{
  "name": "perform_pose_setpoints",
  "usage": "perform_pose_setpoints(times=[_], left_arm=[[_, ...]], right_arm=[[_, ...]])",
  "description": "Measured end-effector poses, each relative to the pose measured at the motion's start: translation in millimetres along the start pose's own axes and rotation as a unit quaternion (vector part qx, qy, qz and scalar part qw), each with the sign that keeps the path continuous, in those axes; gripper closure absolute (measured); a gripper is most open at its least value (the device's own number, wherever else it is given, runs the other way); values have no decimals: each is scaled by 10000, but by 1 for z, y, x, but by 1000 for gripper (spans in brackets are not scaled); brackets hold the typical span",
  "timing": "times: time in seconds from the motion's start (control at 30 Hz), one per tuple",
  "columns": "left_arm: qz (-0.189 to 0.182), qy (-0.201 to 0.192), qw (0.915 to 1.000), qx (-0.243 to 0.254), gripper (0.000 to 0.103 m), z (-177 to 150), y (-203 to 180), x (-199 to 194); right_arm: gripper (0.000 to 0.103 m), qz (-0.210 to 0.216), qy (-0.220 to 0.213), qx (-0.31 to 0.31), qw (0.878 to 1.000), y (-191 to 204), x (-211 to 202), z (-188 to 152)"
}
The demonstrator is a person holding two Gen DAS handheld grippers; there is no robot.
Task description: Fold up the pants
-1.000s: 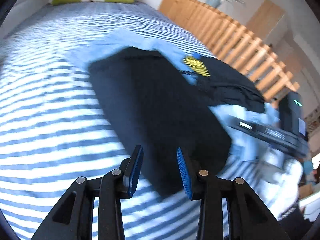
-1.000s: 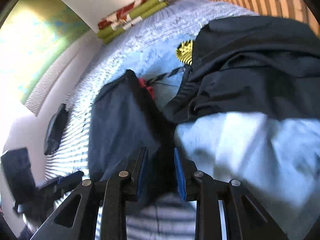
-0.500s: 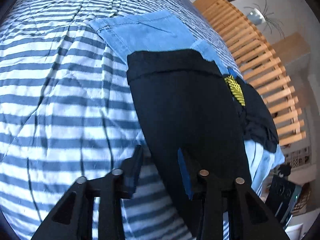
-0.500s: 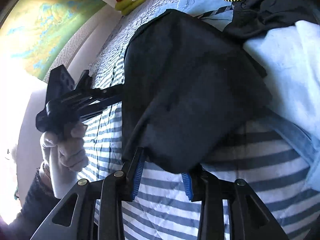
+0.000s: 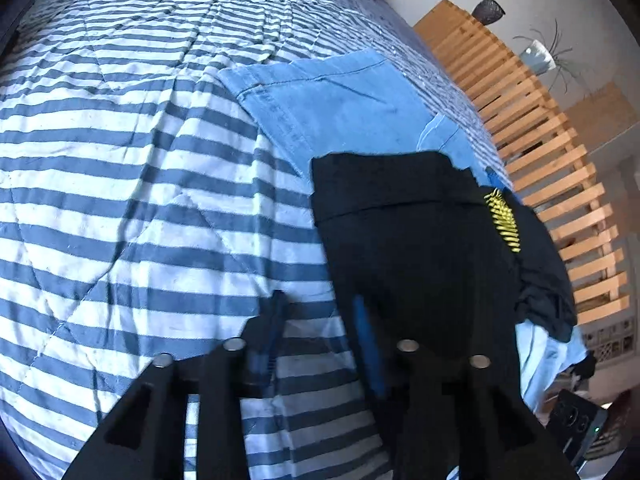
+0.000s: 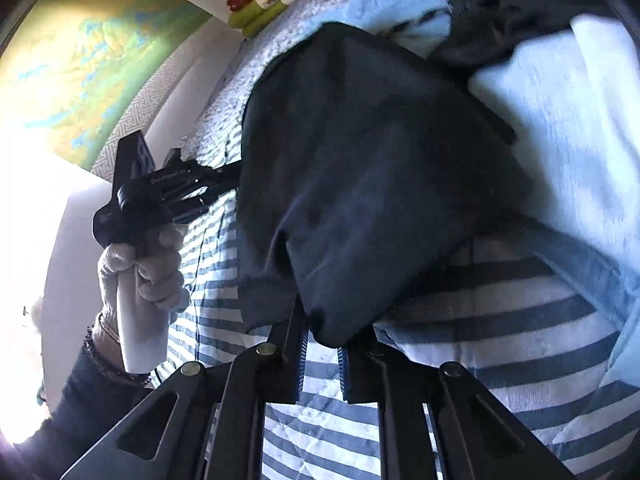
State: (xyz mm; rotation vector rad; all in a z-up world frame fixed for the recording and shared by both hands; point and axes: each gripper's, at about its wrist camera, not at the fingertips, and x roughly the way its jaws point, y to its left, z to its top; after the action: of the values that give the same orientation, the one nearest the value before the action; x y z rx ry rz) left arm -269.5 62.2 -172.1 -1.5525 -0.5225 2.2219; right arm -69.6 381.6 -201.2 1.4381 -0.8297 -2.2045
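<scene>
Pants of dark navy cloth [image 5: 420, 248] lie folded on our blue-and-white striped quilt [image 5: 132, 184]. Our right gripper [image 6: 322, 354], jaws just closing, pinches their near corner; our left gripper [image 5: 320, 332], just opening, straddles their edge, pads apart.
</scene>
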Motion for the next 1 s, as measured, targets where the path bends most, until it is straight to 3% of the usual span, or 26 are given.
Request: perform_pose_setpoints(times=[0.13,0.23,0.3,0.37,0.43,0.47,0.5,0.57,0.63,0.67,0.73,0.8,0.83,0.9,0.93,1.0], left_arm=[[-147,21,9994,-308,53,8,-1,6],[-103,-60,9992,-390,53,16,-6,7],[-19,-97,9995,-303,67,24,-12,13],[212,-166,9993,-252,67,30,-18,16],[445,-250,9987,-62,66,33,-26,21],[606,-303,9976,134,66,32,-33,22],[727,-319,9965,275,66,31,-36,18],[921,-398,9932,594,66,30,-46,9],[983,-591,9902,796,68,25,-53,-8],[840,-648,9899,945,68,19,-60,-19],[490,-583,9891,1257,68,7,-74,-27],[465,-426,9842,1654,67,-5,-89,-22],[511,-372,9817,1797,67,-8,-96,-14],[815,-295,9764,1979,66,-12,-102,8],[926,-282,9755,1975,65,-11,-100,17],[1196,-358,9680,2179,65,-14,-99,28]], right_arm=[[86,54,178,131,9997,0,10,0],[75,96,194,121,9997,0,10,-4],[74,125,148,121,9997,1,8,-5],[74,201,62,181,9996,-1,4,-6],[78,344,44,254,9991,-3,1,-7],[88,329,66,200,9992,0,1,-8],[92,227,49,102,9997,3,0,-10],[92,188,5,-46,9998,3,-8,-14],[89,301,-65,-79,9995,4,-14,-16],[86,357,-84,-56,9993,3,-18,-16],[67,360,-286,132,9989,-3,-26,-15],[62,384,-405,490,9972,-16,-28,-12],[63,452,-379,623,9963,-21,-27,-11],[100,186,-186,533,9982,-20,-19,-11],[100,-67,-156,384,9991,-22,-23,-12],[100,-998,-94,-19,9950,-15,-14,-18]])
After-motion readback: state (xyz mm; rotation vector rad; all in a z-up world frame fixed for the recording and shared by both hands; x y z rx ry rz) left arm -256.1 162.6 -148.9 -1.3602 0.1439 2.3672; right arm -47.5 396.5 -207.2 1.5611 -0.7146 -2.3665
